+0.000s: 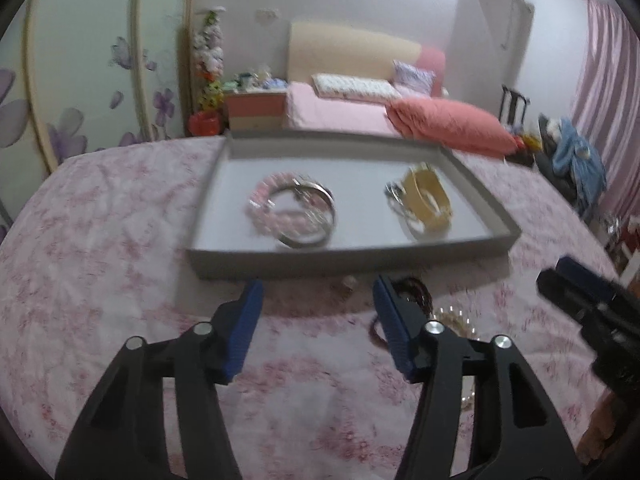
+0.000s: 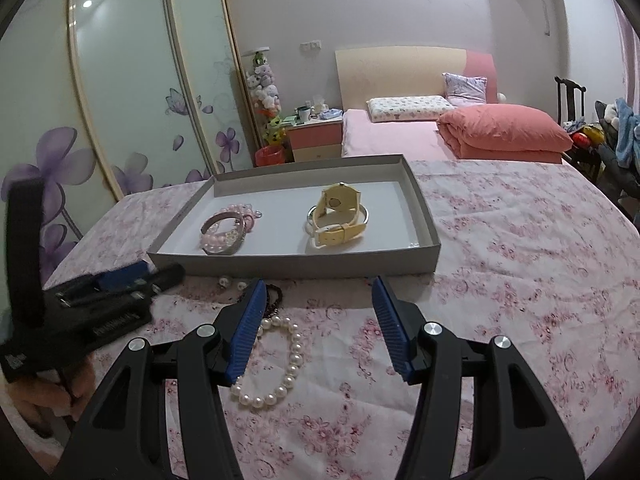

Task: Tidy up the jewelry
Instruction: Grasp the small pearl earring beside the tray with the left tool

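A grey shallow tray (image 2: pixel 288 261) (image 1: pixel 352 254) sits on the floral cloth. In it lie pink bead and silver bracelets (image 2: pixel 226 233) (image 1: pixel 294 210) on the left and a yellow watch (image 2: pixel 340 216) (image 1: pixel 426 198) on the right. In front of the tray lie a white pearl bracelet (image 2: pixel 280 360) (image 1: pixel 452 316), a dark bead bracelet (image 2: pixel 274 300) (image 1: pixel 416 290) and two small pearl earrings (image 2: pixel 230 282). My left gripper (image 1: pixel 318 320) is open and empty, just left of the dark bracelet; it also shows in the right wrist view (image 2: pixel 160 276). My right gripper (image 2: pixel 318 320) is open above the pearl bracelet, and shows in the left wrist view (image 1: pixel 560 276).
The table is covered by a pink floral cloth (image 2: pixel 520 280). Behind it stand a bed with a salmon quilt (image 2: pixel 504 132), a nightstand (image 2: pixel 316 136) and wardrobe doors with purple flowers (image 2: pixel 100 120). A chair with clothes (image 2: pixel 616 136) is at the right.
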Tool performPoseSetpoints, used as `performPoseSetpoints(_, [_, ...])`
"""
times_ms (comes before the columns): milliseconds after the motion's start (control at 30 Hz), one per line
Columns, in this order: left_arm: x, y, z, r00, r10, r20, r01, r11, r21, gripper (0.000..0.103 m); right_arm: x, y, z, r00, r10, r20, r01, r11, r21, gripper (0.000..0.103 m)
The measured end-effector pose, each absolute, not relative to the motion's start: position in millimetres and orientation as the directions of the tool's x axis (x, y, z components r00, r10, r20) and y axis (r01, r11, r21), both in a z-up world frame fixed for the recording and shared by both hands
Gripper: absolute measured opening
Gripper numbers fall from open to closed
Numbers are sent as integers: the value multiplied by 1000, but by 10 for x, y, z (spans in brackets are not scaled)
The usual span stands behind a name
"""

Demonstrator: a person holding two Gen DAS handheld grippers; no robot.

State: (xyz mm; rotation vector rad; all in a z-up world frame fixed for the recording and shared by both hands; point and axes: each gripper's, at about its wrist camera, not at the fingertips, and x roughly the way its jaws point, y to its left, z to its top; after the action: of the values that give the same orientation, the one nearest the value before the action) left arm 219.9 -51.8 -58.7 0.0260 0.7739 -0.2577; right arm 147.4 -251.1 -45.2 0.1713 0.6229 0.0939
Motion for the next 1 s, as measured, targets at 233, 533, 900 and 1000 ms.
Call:
performPoseSetpoints(233, [2384, -707, -862, 615, -206, -761, 242, 968, -67, 47, 1480, -2562, -532, 803, 140, -579, -36, 982, 188, 56])
performPoseSetpoints(533, [2574, -822, -891, 597, -187, -780, 233, 971, -55, 38, 1545, -2595, -605, 792, 152, -592, -34, 978, 205, 56])
performPoseSetpoints(900, [2607, -764, -895, 609, -128, -782, 184, 983, -17, 14, 1540, -2548, -625, 782, 167, -601, -44, 976, 213, 56])
performPoseSetpoints(1000, [2594, -687, -890, 613, -113, -782, 169, 986, -10, 14, 1529, -2499, -634, 776, 172, -606, -54, 977, 209, 56])
